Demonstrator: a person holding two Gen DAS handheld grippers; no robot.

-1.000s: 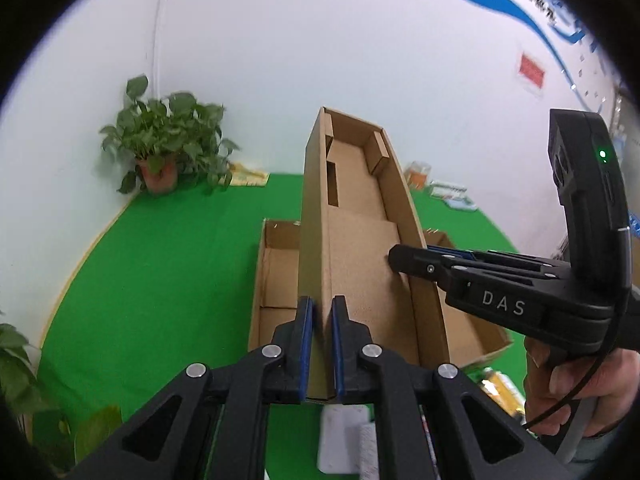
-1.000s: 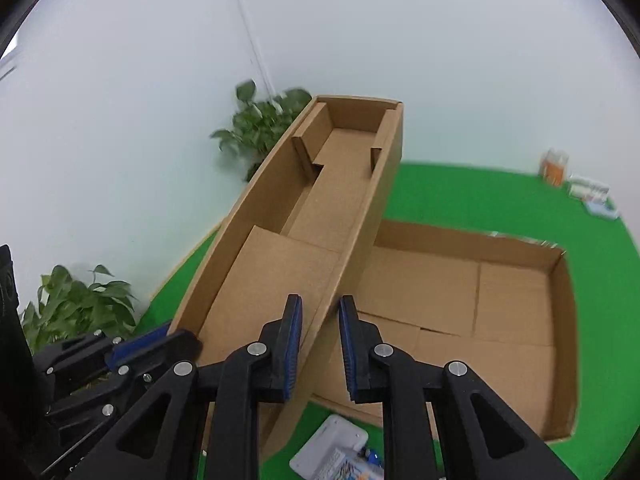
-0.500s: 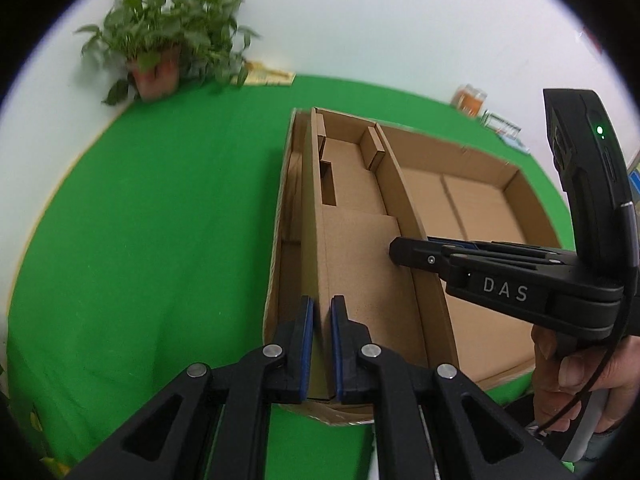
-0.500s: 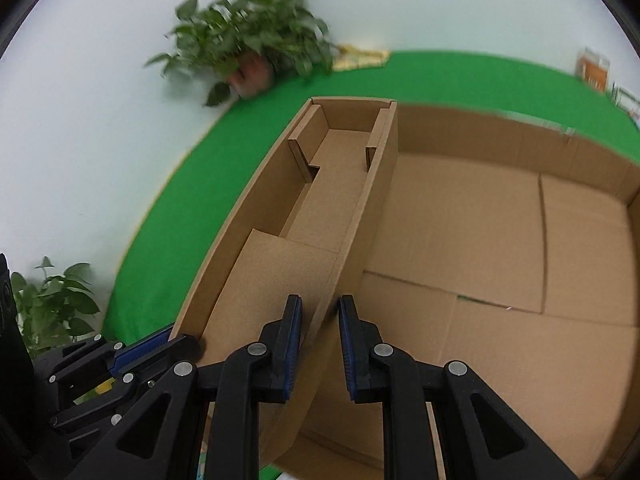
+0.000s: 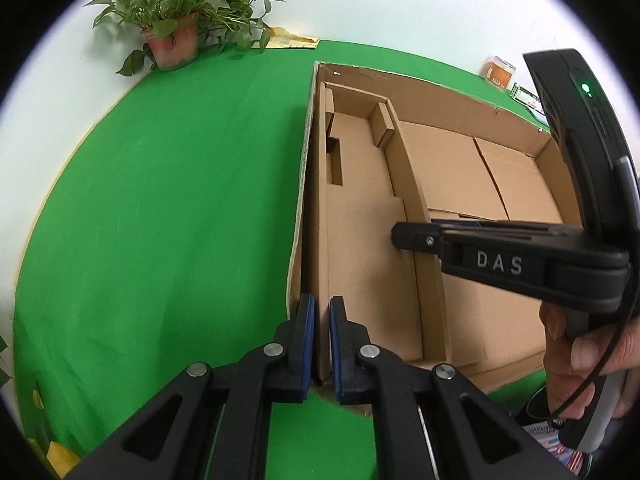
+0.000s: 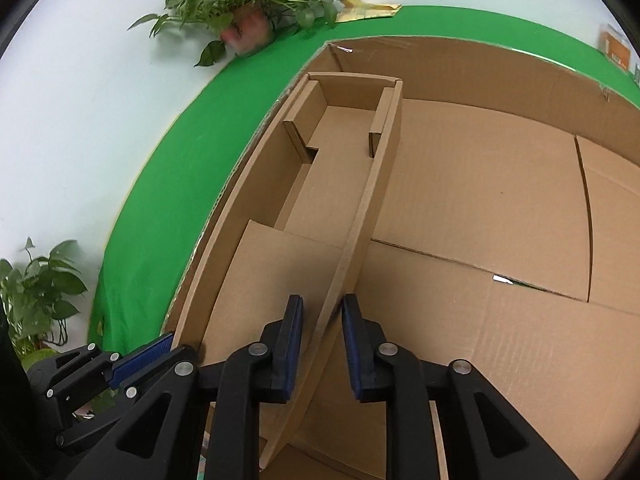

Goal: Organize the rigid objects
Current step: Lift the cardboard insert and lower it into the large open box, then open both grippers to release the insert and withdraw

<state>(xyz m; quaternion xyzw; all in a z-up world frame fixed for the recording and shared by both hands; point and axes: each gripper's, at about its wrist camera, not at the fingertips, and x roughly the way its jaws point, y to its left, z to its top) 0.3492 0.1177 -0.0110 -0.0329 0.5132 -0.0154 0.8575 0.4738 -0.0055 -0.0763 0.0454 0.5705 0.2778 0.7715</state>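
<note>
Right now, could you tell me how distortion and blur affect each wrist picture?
Left wrist view: sharp; fisheye bows the green table edge, corners black. Right wrist view: the large cardboard box walls curve strongly, and the potted plant at the top is smeared, its pot soft.

Green cloth-covered table [image 5: 168,216] met white wall. Large open cardboard box [image 5: 516,120] rested on it at right. Potted plant [image 5: 176,36] stood at far edge by wall, yellow packet [image 5: 294,43] just beside it. Orange jar [image 5: 499,72] and small packages sat at far right edge. Second plant [image 6: 36,296] stood near left.
</note>
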